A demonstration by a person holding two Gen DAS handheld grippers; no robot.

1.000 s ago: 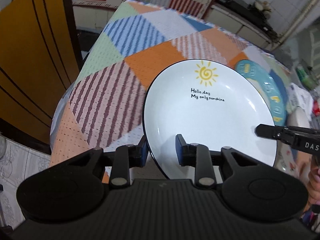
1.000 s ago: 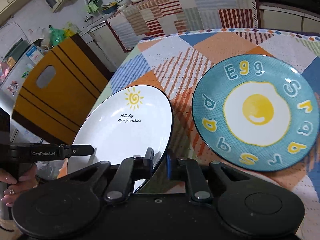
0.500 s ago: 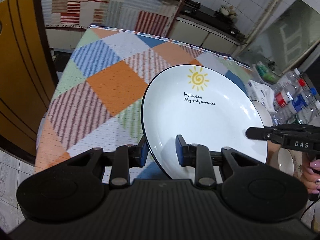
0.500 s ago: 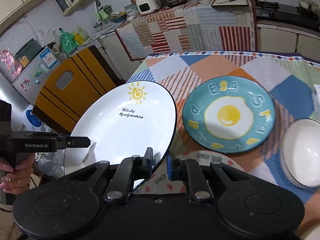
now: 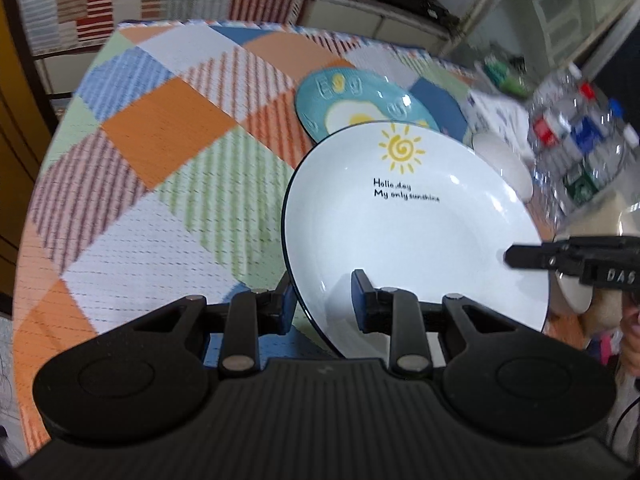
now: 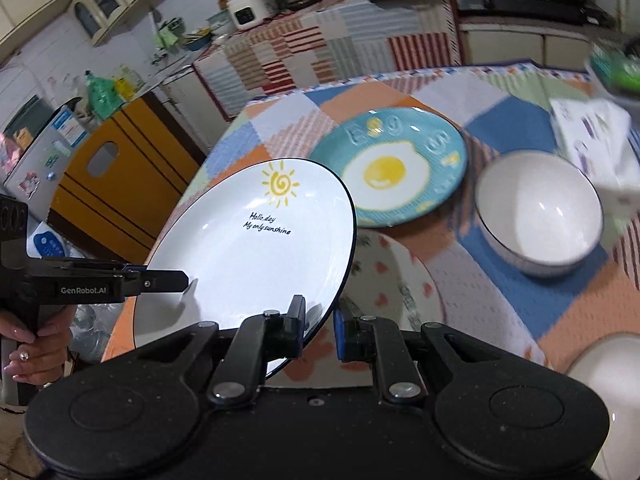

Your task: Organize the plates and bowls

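Both grippers hold the white sun plate [image 5: 408, 232] above the table; it also shows in the right wrist view [image 6: 248, 256]. My left gripper [image 5: 322, 300] is shut on its near rim, and my right gripper [image 6: 320, 318] is shut on the opposite rim. A teal egg plate [image 6: 396, 172] lies on the tablecloth beyond it, also in the left wrist view [image 5: 352, 100]. A white plate with red hearts [image 6: 400, 280] lies under the sun plate's right edge. A white bowl [image 6: 540, 212] stands to the right.
The table has a patchwork cloth [image 5: 168, 152]. A tissue pack [image 6: 596, 148] lies at the far right. Water bottles [image 5: 580, 136] stand beside the table. Another white dish [image 6: 612, 380] is at the near right. A yellow cabinet [image 6: 112, 192] stands left.
Both grippers have carried the sun plate up off the cloth and to the right, toward the egg plate and heart plate. The bowl and bottles have come into view.
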